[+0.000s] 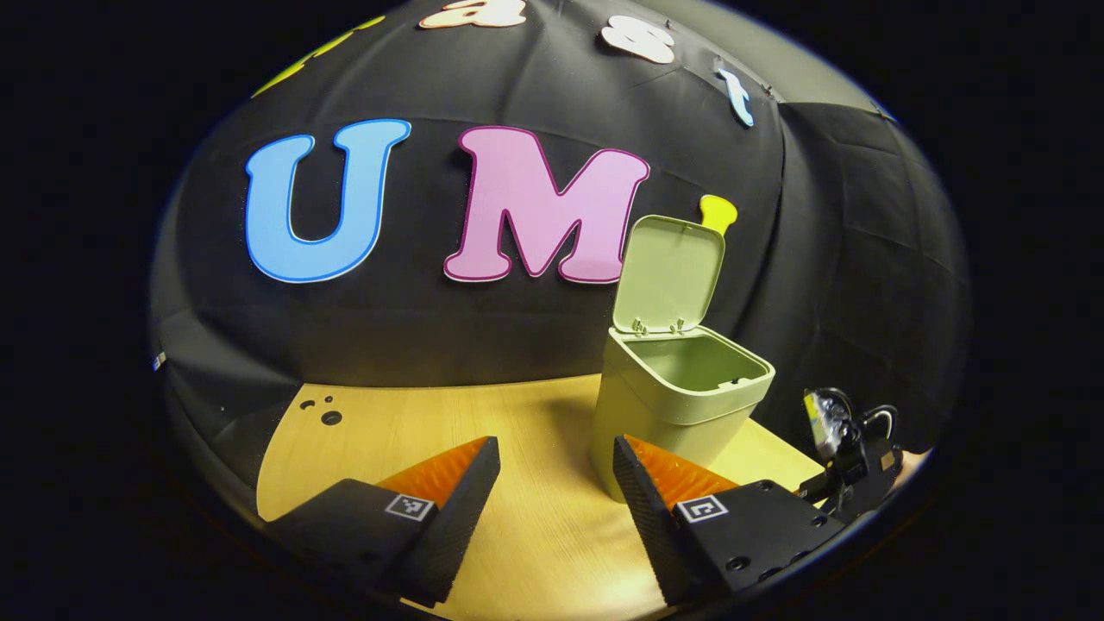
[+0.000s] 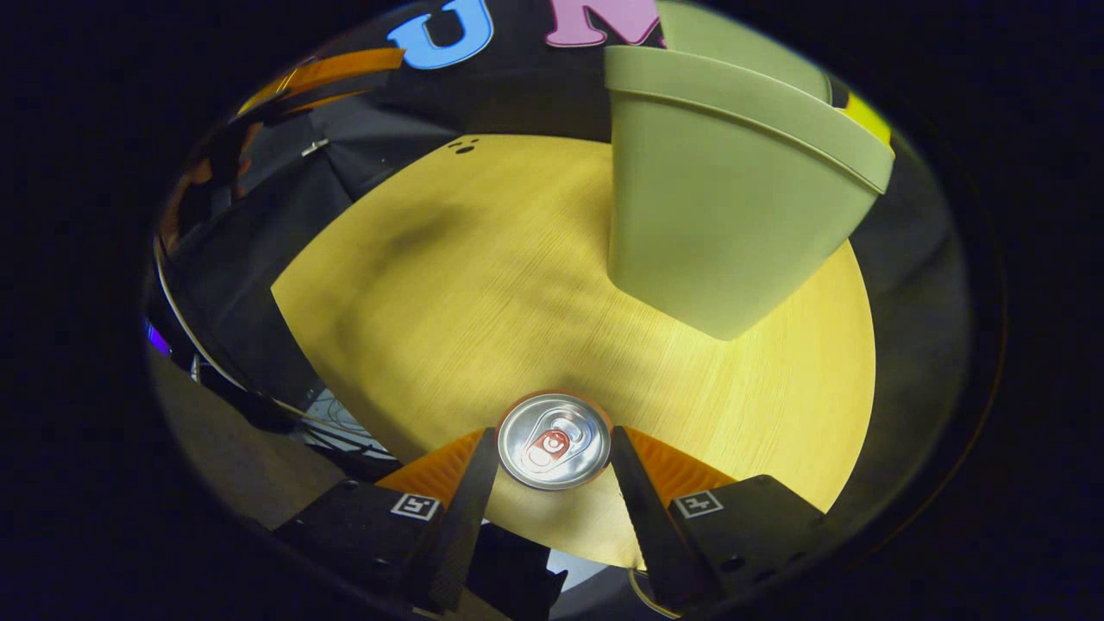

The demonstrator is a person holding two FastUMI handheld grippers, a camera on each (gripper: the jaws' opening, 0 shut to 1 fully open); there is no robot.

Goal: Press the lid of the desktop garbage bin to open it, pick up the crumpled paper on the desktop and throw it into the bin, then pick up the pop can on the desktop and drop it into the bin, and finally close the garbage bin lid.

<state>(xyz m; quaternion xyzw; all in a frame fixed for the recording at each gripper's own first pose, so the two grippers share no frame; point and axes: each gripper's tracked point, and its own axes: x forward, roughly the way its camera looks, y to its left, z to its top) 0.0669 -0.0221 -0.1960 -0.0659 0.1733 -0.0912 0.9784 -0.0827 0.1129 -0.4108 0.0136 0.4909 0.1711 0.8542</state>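
The green desktop bin (image 1: 673, 405) stands on the wooden table with its lid (image 1: 671, 272) swung up and open. My left gripper (image 1: 556, 448) is open, with nothing between its fingers, low over the table just left of the bin. In the right gripper view I look down on the pop can's silver top (image 2: 555, 440), and my right gripper (image 2: 555, 442) is shut on the can's sides, near the table's front edge. The bin (image 2: 724, 198) rises a little beyond it. The right gripper (image 1: 849, 461) with the shiny can (image 1: 824, 418) also appears right of the bin.
The wooden table (image 2: 483, 285) lies between the can and the bin. Small holes (image 1: 326, 412) mark its far left corner. Black cloth walls close the back and sides. Cables and the floor (image 2: 259, 466) lie below the table's left edge.
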